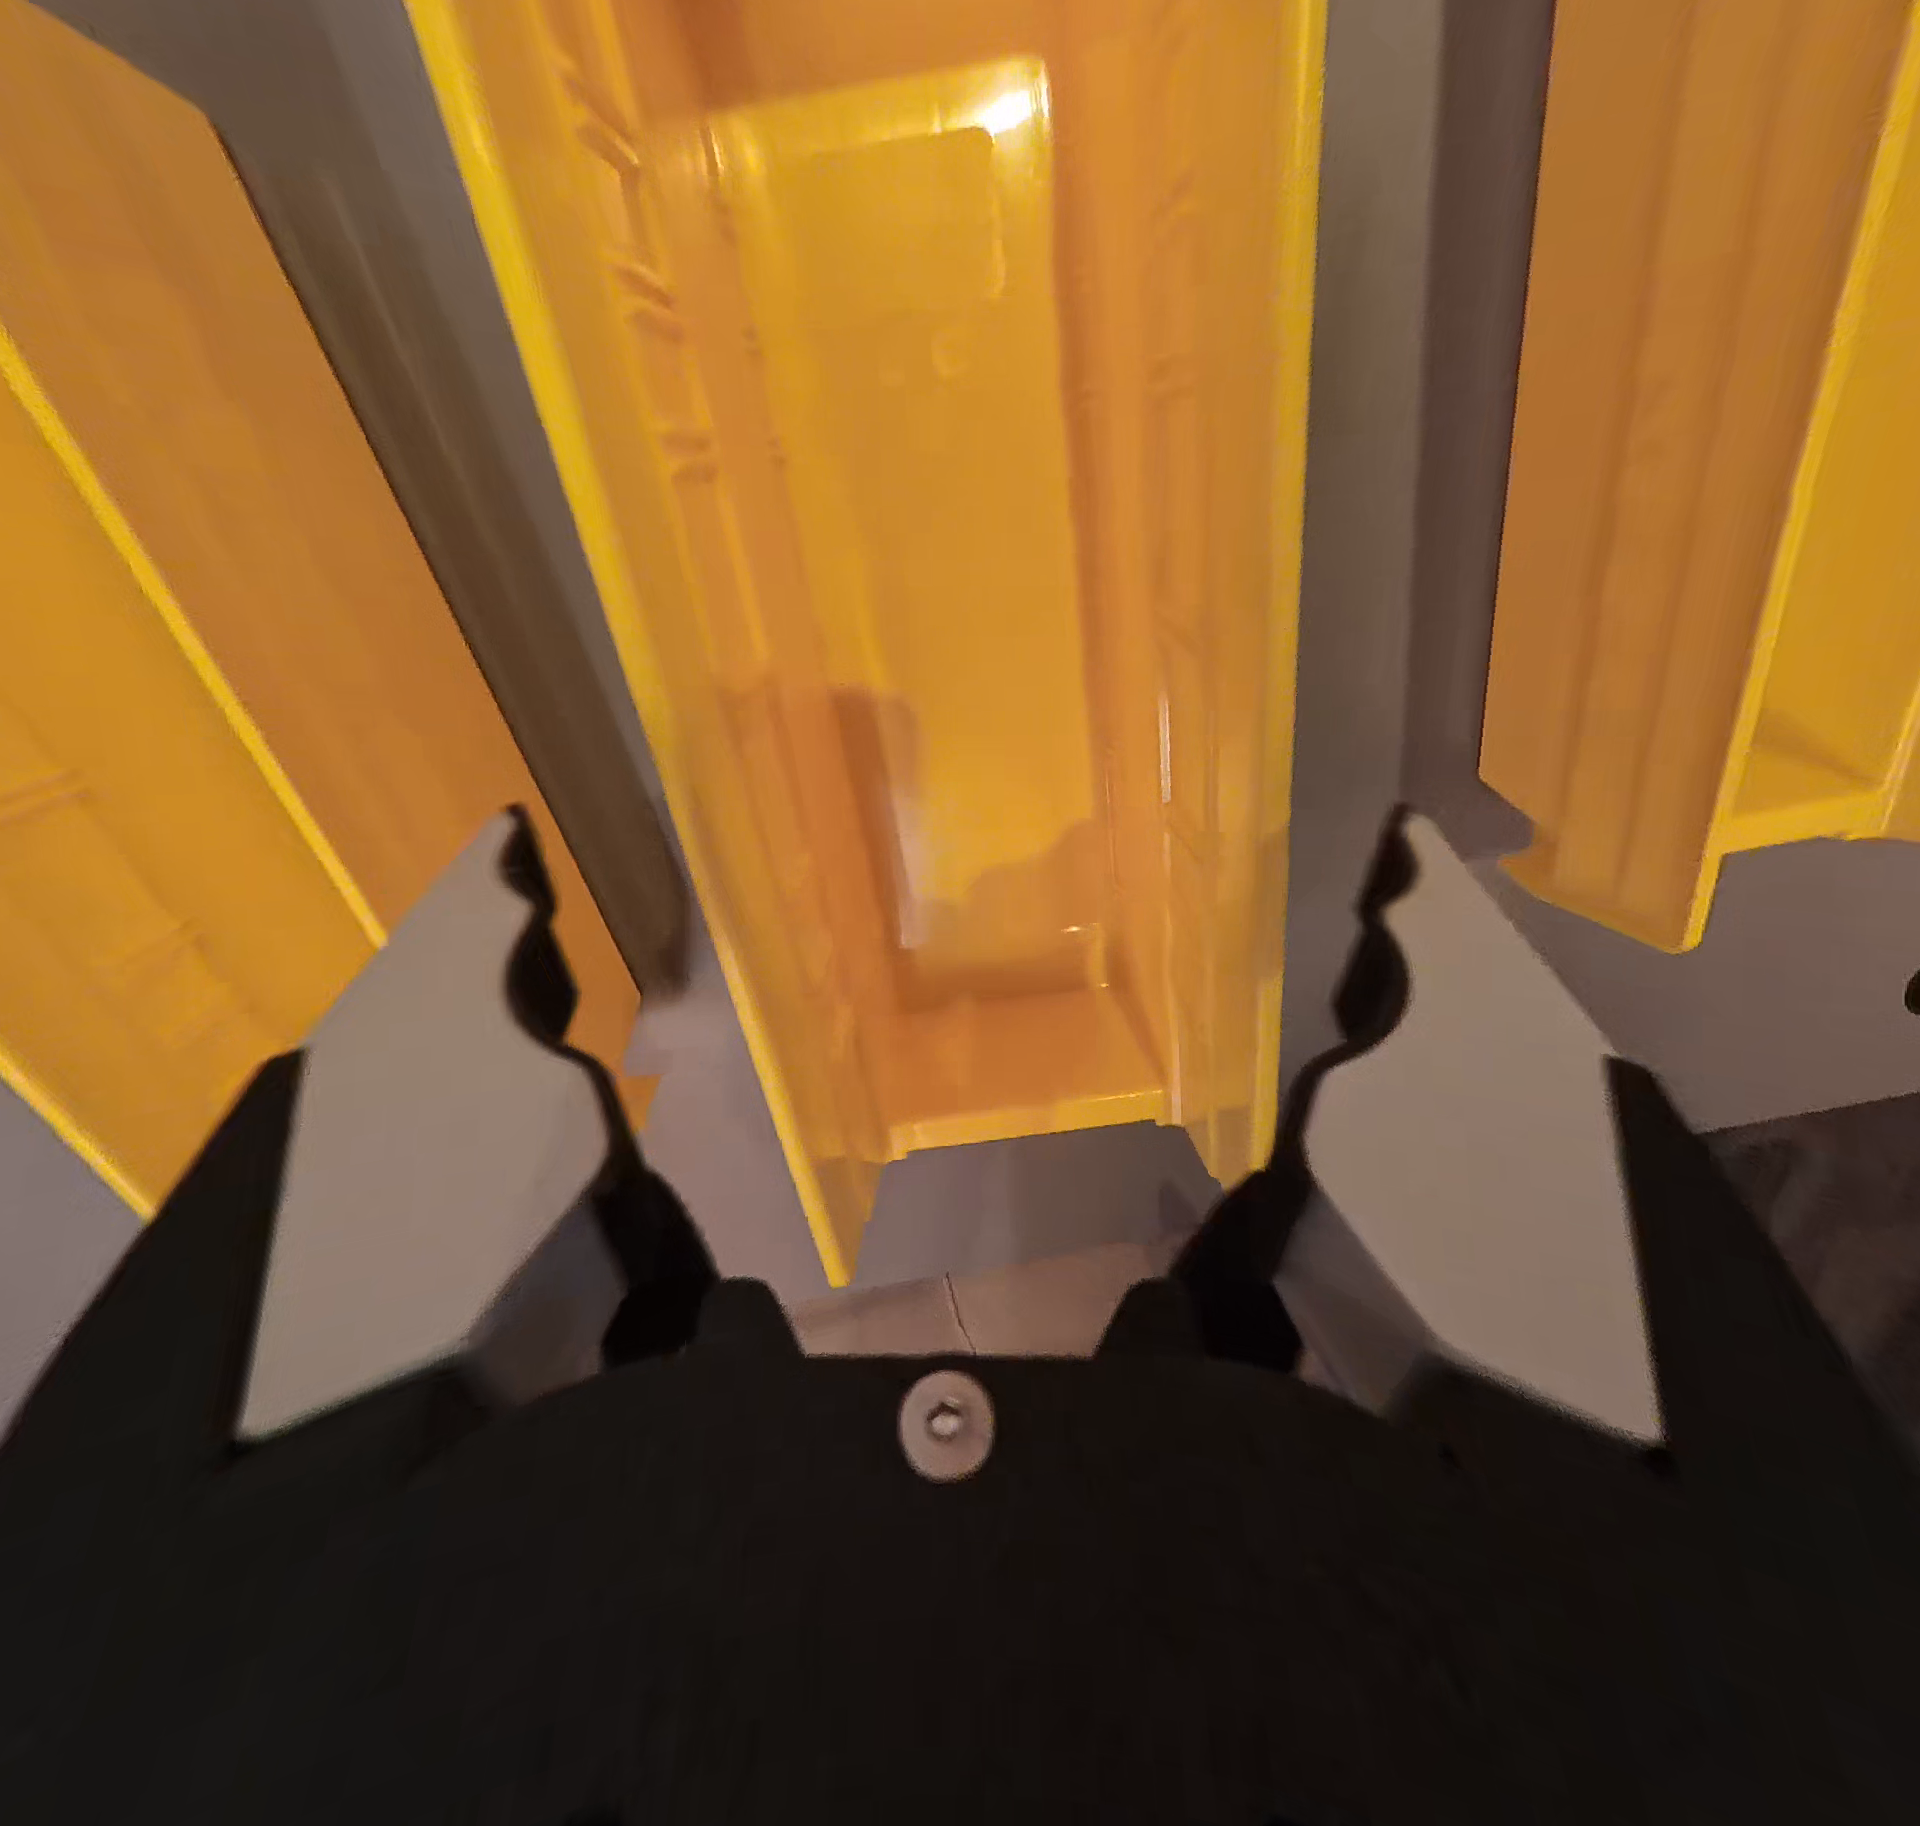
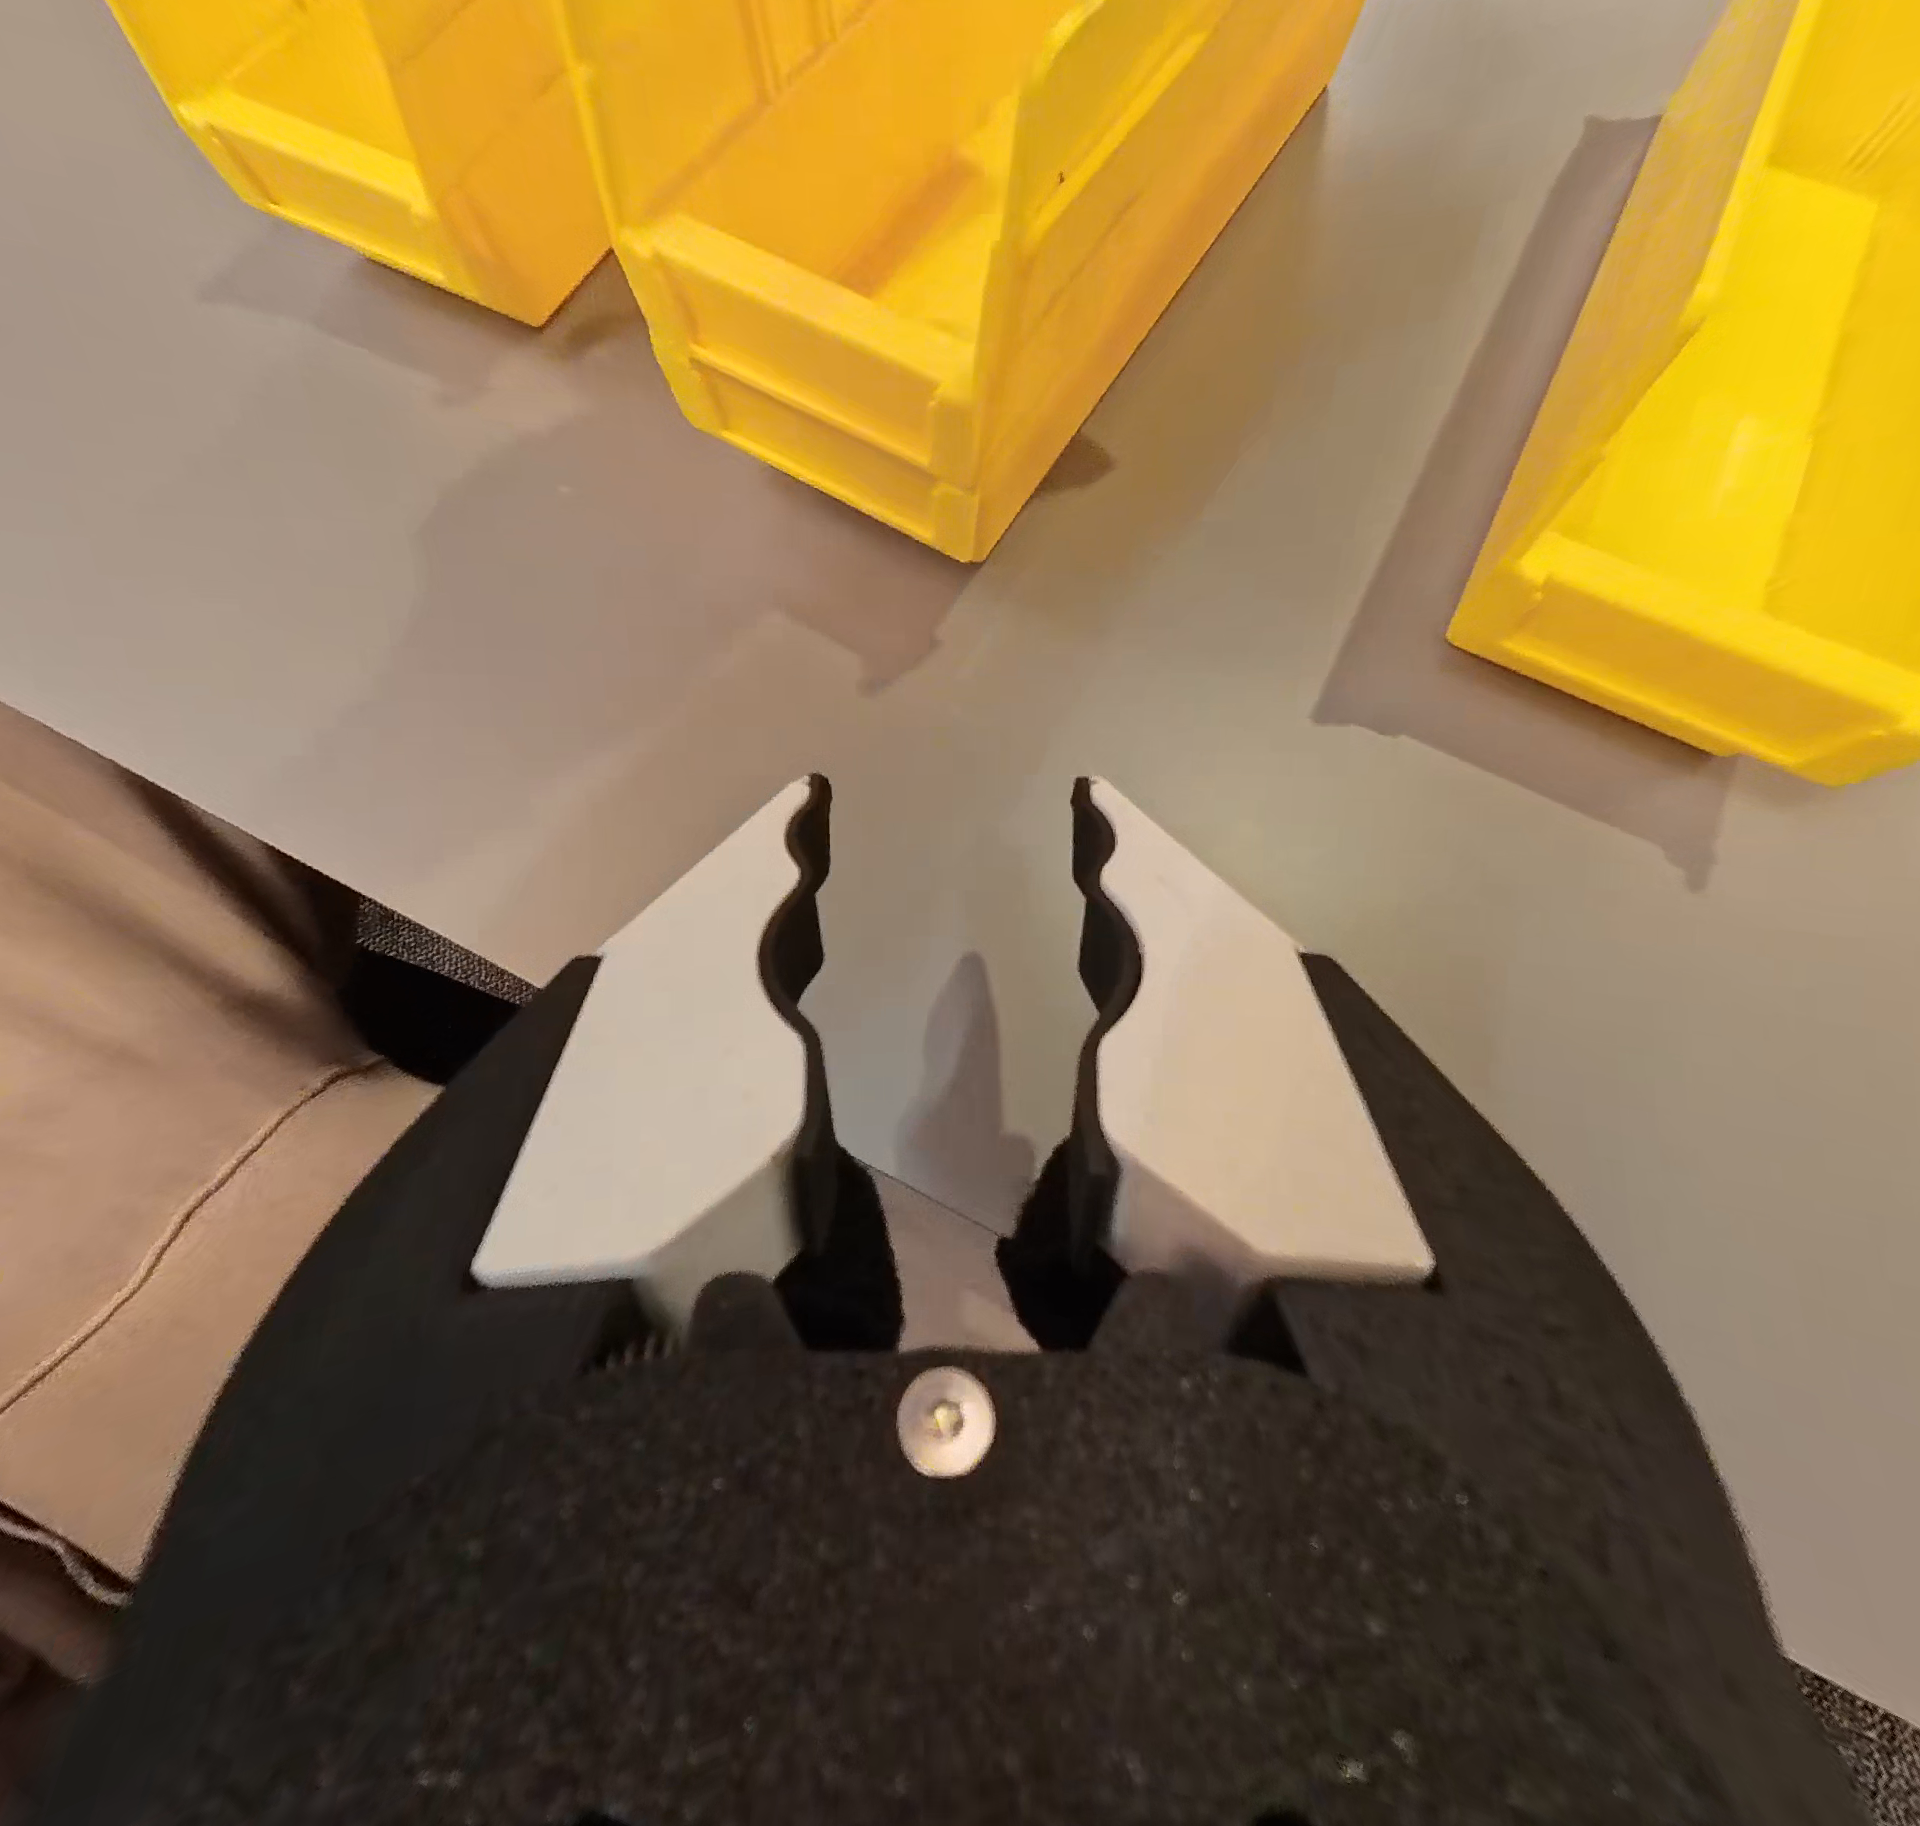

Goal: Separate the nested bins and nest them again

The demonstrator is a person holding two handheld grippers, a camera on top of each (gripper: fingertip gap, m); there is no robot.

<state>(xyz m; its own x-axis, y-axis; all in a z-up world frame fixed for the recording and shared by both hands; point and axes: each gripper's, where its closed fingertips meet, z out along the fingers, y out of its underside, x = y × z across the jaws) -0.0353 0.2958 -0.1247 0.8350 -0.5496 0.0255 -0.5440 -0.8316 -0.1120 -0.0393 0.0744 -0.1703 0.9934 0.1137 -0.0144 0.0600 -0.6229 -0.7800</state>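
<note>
Three yellow open-front bins stand apart on a grey table (image 2: 416, 581). In the right wrist view they are a left bin (image 2: 343, 114), a middle bin (image 2: 883, 249) and a right bin (image 2: 1714, 477). My left gripper (image 1: 956, 820) is wide open and looks down into the middle bin (image 1: 935, 529). Its fingers stand on either side of that bin's near end without clearly touching it. The neighbouring bins show at the left (image 1: 208, 529) and the right (image 1: 1683, 426). My right gripper (image 2: 948, 784) is partly open and empty, low over the table in front of the bins.
A person's beige clothing (image 2: 156, 1101) is at the table's near edge on the left. Dark carpet (image 2: 1870, 1703) shows past the table's edge. Grey table strips separate the bins.
</note>
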